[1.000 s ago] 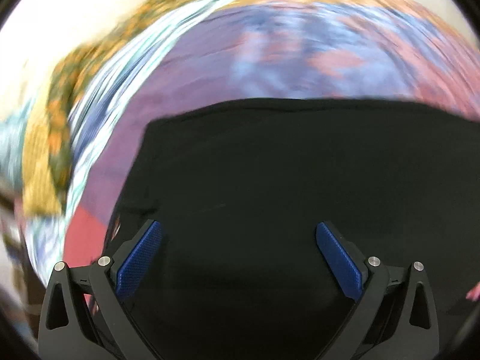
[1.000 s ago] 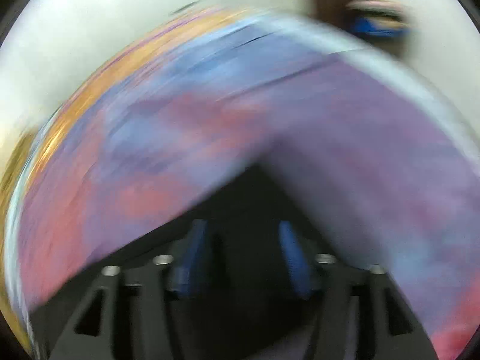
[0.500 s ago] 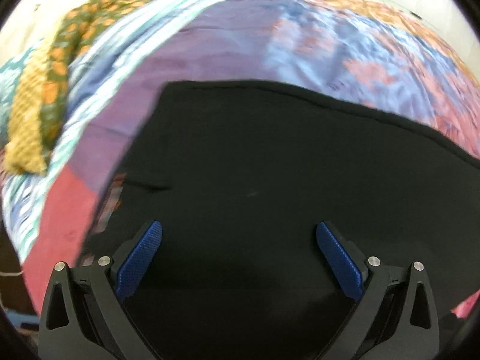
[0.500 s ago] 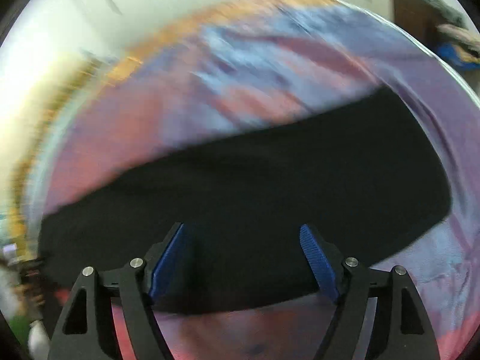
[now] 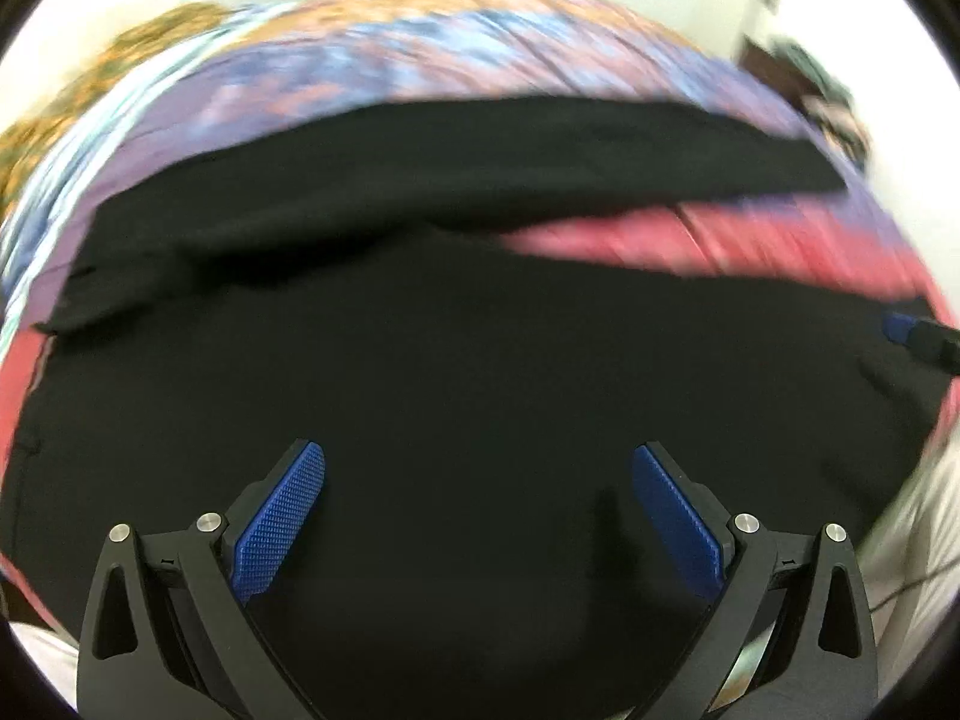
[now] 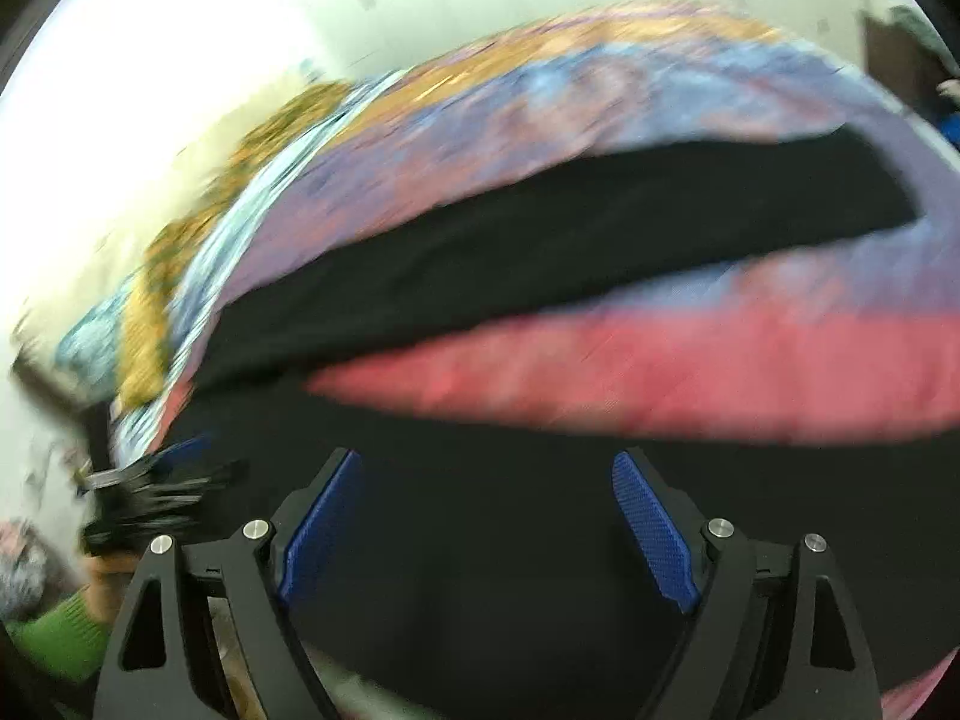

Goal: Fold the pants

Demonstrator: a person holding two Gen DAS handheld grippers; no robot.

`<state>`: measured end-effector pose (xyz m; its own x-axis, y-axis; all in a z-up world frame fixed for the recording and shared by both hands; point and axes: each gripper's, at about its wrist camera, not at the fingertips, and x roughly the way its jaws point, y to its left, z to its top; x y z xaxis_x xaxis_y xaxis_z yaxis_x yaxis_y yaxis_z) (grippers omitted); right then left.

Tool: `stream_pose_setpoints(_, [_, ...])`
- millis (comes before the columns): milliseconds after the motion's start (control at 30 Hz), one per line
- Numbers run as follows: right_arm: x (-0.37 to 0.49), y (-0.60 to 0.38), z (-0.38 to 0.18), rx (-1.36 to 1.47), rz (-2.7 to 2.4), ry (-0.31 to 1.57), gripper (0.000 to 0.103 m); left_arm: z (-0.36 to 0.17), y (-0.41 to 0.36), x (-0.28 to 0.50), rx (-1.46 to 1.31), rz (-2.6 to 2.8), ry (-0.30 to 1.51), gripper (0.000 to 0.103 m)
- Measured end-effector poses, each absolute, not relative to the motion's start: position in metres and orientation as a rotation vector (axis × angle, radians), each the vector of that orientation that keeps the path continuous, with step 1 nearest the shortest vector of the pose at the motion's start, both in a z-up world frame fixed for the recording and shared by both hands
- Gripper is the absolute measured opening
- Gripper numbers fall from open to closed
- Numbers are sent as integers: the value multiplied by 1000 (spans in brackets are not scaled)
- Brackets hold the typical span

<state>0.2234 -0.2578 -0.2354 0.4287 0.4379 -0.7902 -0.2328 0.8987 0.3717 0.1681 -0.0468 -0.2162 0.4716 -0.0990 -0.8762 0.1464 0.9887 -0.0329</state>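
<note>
Black pants lie spread on a patchwork bedspread. The two legs run apart toward the right, with red bedspread between them. My left gripper is open and empty over the waist end of the pants. My right gripper is open and empty over the near leg; the far leg stretches across above. The right gripper's tip also shows at the right edge of the left wrist view. The left gripper shows at the left of the right wrist view.
The bedspread is blue, purple, orange and red. A yellow-orange patterned cloth lies at its far left edge. A white wall stands behind the bed. Dark furniture is at the far right.
Both grippers have pulled back toward the near side of the bed. The right gripper, narrower a second ago, is now wide open. Both pant legs now show.
</note>
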Motion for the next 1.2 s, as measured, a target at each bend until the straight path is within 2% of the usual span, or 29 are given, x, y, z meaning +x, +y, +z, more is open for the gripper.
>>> stream_pose_setpoints(167, [201, -248, -281, 148, 364, 1154, 85, -228, -40, 161, 62, -146, 1104, 102])
stream_pose_setpoints(533, [191, -286, -258, 254, 293, 1119, 85, -225, -30, 146, 39, -95, 1110, 102])
stream_pose_setpoints(667, [194, -281, -247, 246, 272, 1119, 86, -196, -10, 155, -33, -74, 1049, 102])
stream_pose_setpoints(867, [275, -209, -223, 162, 407, 1080, 86, -171, 62, 227, -119, 133, 940, 102])
stream_pose_setpoints(1067, [348, -130, -230, 107, 633, 1025, 86, -221, 113, 266, -109, 265, 994, 103])
stream_pose_setpoints(1200, [402, -168, -262, 104, 619, 1075, 86, -239, 130, 250, -213, 215, 941, 103])
